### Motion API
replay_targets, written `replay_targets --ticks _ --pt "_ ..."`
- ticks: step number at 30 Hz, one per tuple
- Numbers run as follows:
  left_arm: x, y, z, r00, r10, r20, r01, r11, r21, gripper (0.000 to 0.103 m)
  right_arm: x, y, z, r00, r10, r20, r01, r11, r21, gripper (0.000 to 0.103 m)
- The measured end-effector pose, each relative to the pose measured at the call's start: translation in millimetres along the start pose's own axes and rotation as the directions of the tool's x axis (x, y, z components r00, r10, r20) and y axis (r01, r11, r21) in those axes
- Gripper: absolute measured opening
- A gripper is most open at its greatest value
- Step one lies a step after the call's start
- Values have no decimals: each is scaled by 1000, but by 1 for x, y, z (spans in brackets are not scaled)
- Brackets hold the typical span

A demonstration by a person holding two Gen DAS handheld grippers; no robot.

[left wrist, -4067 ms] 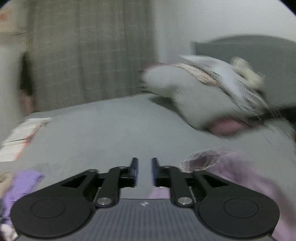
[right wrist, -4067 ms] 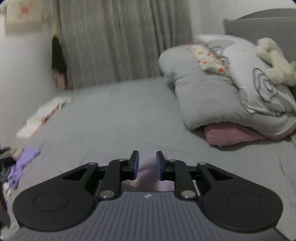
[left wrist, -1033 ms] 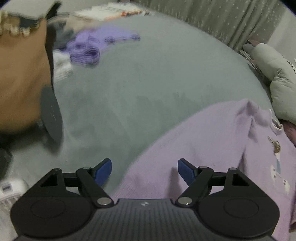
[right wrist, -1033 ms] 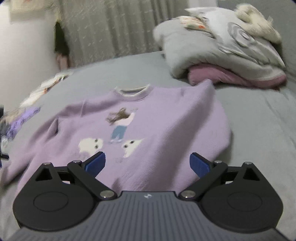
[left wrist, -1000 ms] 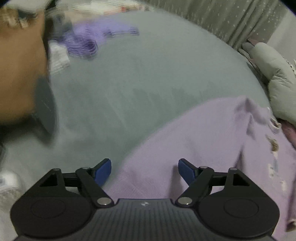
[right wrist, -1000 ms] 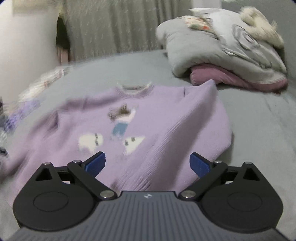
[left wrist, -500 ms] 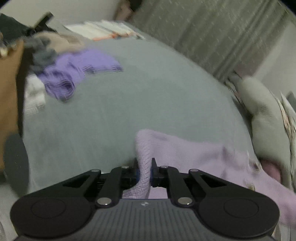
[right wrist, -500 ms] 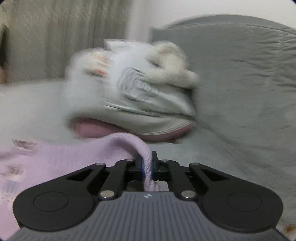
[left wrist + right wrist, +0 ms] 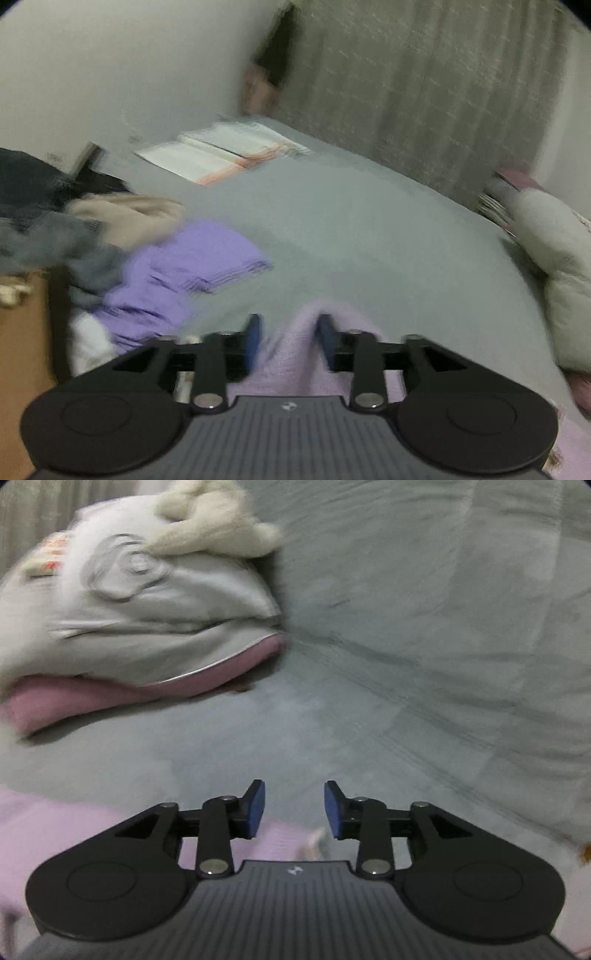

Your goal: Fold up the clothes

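A light purple sweater lies on the grey bed (image 9: pixel 369 229). In the left wrist view a raised fold of the sweater (image 9: pixel 295 354) sits between the jaws of my left gripper (image 9: pixel 288 341), which stands partly open around it; I cannot tell whether the pads touch the cloth. In the right wrist view my right gripper (image 9: pixel 294 808) is open and empty above the bed, and the sweater (image 9: pixel 74 823) lies under it and to its lower left.
A pile of clothes (image 9: pixel 122 236) with a folded violet garment (image 9: pixel 207 258) sits at the left. White folded sheets (image 9: pixel 221 155) lie far back. Grey and pink bedding (image 9: pixel 140 627) with a plush toy (image 9: pixel 210 528) is stacked by the grey headboard (image 9: pixel 443 590).
Both grippers were shut on sweater folds half a second ago. Now both jaws have opened. The right gripper has let go, and both views have swung outward.
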State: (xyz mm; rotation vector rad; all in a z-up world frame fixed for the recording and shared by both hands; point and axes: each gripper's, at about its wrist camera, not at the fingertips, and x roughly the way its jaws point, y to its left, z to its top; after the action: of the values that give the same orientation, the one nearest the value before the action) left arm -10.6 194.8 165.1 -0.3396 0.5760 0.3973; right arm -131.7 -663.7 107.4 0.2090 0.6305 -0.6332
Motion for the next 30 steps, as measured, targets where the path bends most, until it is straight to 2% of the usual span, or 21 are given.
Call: replay_targets --ticks 1,2,4,5,6,7,10,11,12,14,16,17,18,20,22,23,25,26,27,28,30 --pt "-7 9 -3 1000 -1 5 1 1000 -20 54 -9 -2 -9 998 61 -7 -61 998 16 71" --pt "-13 15 -8 1000 -19 2 19 999 -36 54 -28 -3 -28 981 195 -17 -194 979 63 79" --pt "-32 19 -25 994 -108 -33 107 994 -33 54 -45 -6 -56 933 358 -25 -351 925 144 81" --pt "-42 19 -35 986 -157 -53 156 987 -28 58 -46 -5 -60 917 397 -38 -386 908 163 81" --pt "-57 15 -56 967 -238 -90 239 971 0 63 -50 0 -79 851 517 -89 -490 844 220 81" --pt "-71 6 -83 940 -309 -143 318 947 43 76 -52 9 -97 762 633 -135 -582 761 285 81" --pt "-106 -28 -169 848 -415 -330 481 864 150 80 -58 30 -150 548 812 -202 -704 578 414 81" --pt "-111 -33 -183 832 -422 -360 501 850 162 80 -61 37 -166 514 829 -220 -715 555 425 81" --pt "-118 -41 -204 807 -434 -400 531 830 172 80 -65 43 -180 496 834 -241 -714 549 433 81" --pt "-125 -52 -237 766 -454 -456 579 795 181 80 -69 51 -200 495 825 -273 -703 565 431 81" --pt "-118 -56 -259 731 -457 -508 602 782 163 80 -75 53 -207 505 825 -253 -713 564 416 81" --pt "-113 -58 -270 703 -466 -537 615 777 130 81 -80 57 -212 506 827 -246 -715 561 416 81" --pt "-110 -60 -278 692 -477 -542 616 782 97 82 -83 61 -214 508 822 -256 -714 568 408 79" --pt "-104 -63 -286 695 -492 -524 604 795 56 88 -85 73 -211 516 805 -291 -714 593 372 74" --pt "-102 -65 -288 683 -518 -515 611 792 13 87 -85 82 -210 506 798 -328 -723 600 342 65" --pt "-100 -64 -288 680 -526 -511 614 789 5 65 -81 89 -209 505 790 -348 -719 608 336 55" --pt "-95 -63 -288 679 -528 -509 617 787 5 20 -74 98 -209 505 777 -375 -712 621 328 26" --pt "-91 -60 -289 666 -540 -514 617 787 -28 12 -74 102 -211 515 761 -395 -704 638 311 13" --pt "-89 -58 -289 658 -553 -512 619 784 -51 12 -76 104 -212 522 752 -403 -703 647 295 10" --pt "-94 -59 -287 662 -557 -502 625 779 -40 10 -70 105 -206 523 751 -403 -705 647 291 9" --pt "-108 -63 -281 676 -563 -476 640 768 1 10 -82 105 -201 546 738 -396 -705 660 260 8"
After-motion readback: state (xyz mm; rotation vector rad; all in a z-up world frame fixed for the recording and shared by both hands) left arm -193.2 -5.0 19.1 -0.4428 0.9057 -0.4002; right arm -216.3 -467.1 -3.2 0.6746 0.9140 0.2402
